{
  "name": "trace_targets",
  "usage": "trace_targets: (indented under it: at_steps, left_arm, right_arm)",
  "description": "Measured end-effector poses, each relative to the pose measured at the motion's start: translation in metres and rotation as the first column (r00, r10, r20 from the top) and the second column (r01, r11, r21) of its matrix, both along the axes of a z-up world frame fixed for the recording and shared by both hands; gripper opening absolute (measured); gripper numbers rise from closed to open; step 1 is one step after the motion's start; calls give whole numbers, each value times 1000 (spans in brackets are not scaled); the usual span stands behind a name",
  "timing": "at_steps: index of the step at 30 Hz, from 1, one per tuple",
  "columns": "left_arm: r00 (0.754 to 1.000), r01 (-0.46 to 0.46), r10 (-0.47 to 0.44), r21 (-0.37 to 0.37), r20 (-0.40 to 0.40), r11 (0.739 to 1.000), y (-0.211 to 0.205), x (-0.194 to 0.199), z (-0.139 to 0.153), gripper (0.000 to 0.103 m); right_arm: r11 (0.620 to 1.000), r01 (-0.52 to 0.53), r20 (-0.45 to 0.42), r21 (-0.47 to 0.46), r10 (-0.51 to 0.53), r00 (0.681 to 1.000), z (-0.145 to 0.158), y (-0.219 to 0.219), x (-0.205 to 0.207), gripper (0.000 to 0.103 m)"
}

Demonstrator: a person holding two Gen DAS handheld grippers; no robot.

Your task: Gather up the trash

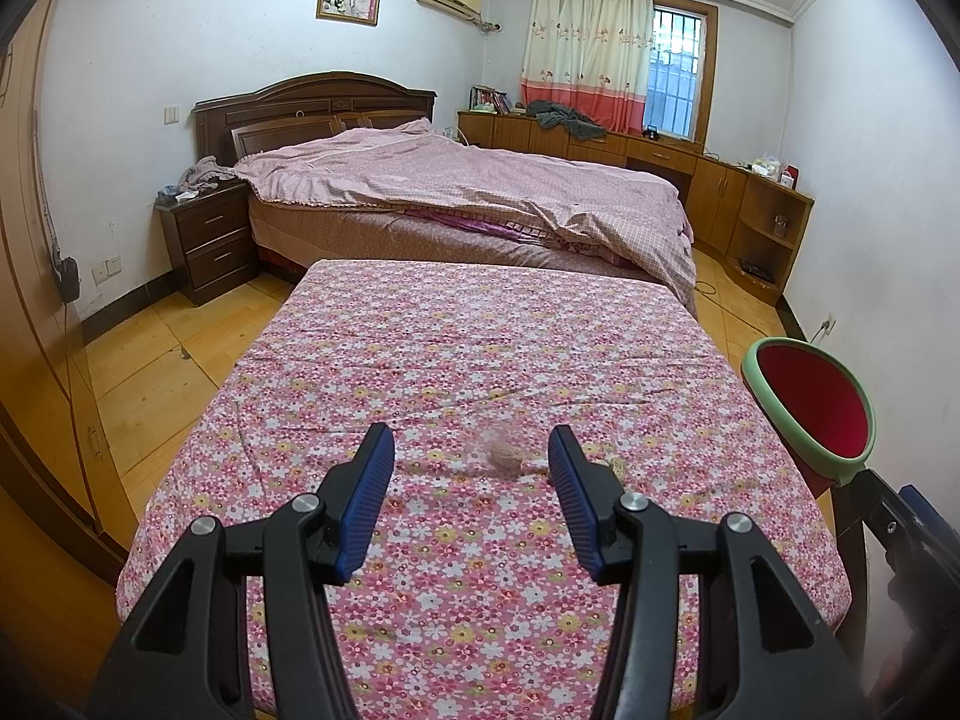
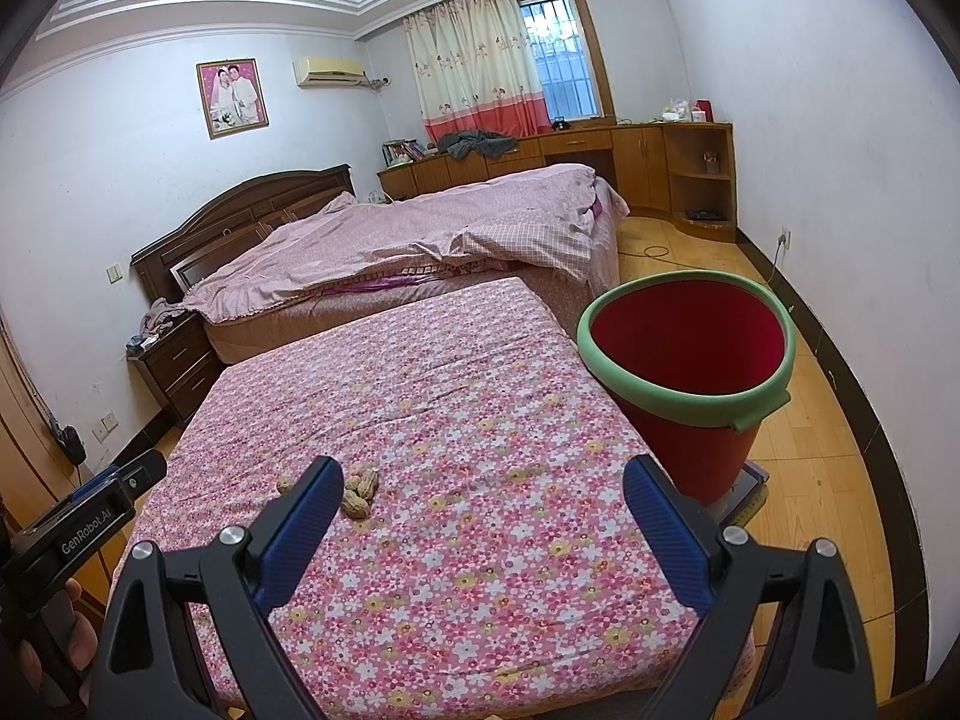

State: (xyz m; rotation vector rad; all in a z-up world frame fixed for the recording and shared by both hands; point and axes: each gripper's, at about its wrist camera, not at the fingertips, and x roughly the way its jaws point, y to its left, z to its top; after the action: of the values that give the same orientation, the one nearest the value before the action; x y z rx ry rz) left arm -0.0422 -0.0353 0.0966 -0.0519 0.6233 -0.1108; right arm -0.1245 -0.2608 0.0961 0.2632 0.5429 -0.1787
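Tan, wrinkled peanut shells (image 2: 360,492) lie clustered on the pink flowered cloth (image 2: 480,420), lower left of centre in your right wrist view. Your left gripper (image 1: 471,450) hangs spread above them, nothing between its blue pads; your right gripper (image 2: 480,483) is spread wide too. At the frame's right stands the red bucket (image 2: 690,414) with its green rim.

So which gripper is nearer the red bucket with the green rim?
Right. The right gripper hovers over the table edge beside the red bucket; the left gripper sits farther left, over the peanut shells.
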Motion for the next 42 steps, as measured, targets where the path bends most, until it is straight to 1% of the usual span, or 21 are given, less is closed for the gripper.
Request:
trace_targets:
  at_steps: [42]
  left_arm:
    - [1000,0,0,0,2,1000,-1,-1,0,54]
  right_arm:
    - [1000,-1,-3,3,1,1000,1,0,0,96]
